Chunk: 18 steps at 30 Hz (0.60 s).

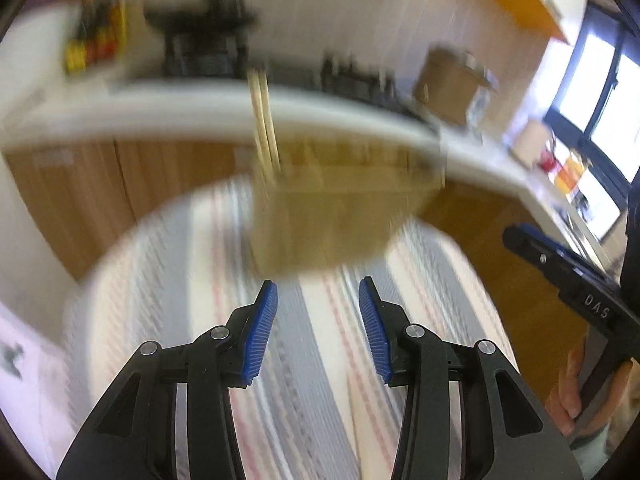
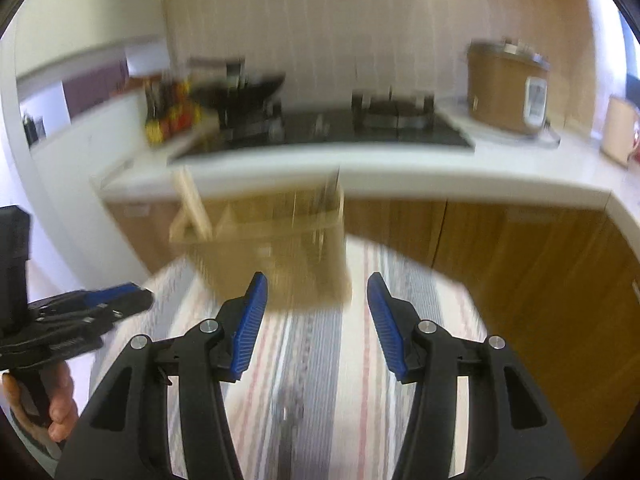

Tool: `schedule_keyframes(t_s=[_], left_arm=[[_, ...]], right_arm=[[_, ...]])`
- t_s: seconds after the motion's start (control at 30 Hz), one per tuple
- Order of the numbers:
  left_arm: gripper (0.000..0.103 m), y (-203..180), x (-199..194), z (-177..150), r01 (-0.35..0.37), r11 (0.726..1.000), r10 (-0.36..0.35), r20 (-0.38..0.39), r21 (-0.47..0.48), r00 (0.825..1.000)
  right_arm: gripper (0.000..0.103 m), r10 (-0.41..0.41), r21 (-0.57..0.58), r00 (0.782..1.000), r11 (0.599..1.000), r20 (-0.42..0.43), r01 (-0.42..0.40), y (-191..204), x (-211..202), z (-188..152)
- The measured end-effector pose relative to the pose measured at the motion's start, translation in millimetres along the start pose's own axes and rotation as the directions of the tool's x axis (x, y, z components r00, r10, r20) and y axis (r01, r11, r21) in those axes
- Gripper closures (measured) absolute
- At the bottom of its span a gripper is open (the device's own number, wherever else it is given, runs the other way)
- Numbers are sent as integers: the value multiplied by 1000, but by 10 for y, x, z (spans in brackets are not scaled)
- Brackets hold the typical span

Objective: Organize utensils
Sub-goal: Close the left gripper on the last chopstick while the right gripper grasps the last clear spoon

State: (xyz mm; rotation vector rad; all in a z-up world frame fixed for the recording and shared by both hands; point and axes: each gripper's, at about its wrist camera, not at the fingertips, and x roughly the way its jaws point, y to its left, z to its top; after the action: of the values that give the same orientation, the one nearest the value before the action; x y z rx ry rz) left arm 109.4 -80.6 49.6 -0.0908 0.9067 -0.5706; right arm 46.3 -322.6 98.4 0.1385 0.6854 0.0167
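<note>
Both views are blurred by motion. A wooden utensil holder (image 1: 332, 208) stands at the far edge of a round table with a striped cloth (image 1: 304, 360). Wooden chopsticks (image 1: 264, 120) stick up from its left compartment. My left gripper (image 1: 318, 296) is open and empty, just short of the holder. In the right wrist view the holder (image 2: 272, 256) stands ahead with the wooden sticks (image 2: 192, 204) at its left and thin metal utensils (image 2: 328, 200) at its right. My right gripper (image 2: 316, 288) is open and empty, close in front of it. A small metal piece (image 2: 292, 400) lies on the cloth, too blurred to name.
Behind the table runs a white kitchen counter (image 2: 400, 176) with wooden cabinets (image 2: 520, 264), a gas hob with a black pan (image 2: 248, 92), sauce bottles (image 2: 168, 116) and a brown rice cooker (image 2: 508, 88). The right gripper shows at the right of the left view (image 1: 568, 276). The left gripper shows at the left of the right view (image 2: 80, 312).
</note>
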Motion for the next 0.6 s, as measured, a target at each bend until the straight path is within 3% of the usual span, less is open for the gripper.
schedule_keyframes(t_s=[0.13,0.27,0.33,0.37,0.6], left_arm=[[74,-43,453,-340,43,999,-34,-239,29,970],[88,-138,812,-624,66,997,-44,-401,42,915],[94,-177,890,-692,45,998,-21,-414,50,910],[94,-213,886,-698,25,997,4,-396,69,918],[94,-355,980,-700,-25,993,70,-419,113,905]], right_arm=[[55,29,17,988,999,-151,-27,-7,143,-199],[55,27,36,974,999,-224,-19,-51,227,-348],[55,36,52,968,998,-250,-24,-90,248,-417],[55,46,64,964,997,-263,-30,-116,259,-447],[55,57,75,946,997,-321,-35,-142,363,-563]])
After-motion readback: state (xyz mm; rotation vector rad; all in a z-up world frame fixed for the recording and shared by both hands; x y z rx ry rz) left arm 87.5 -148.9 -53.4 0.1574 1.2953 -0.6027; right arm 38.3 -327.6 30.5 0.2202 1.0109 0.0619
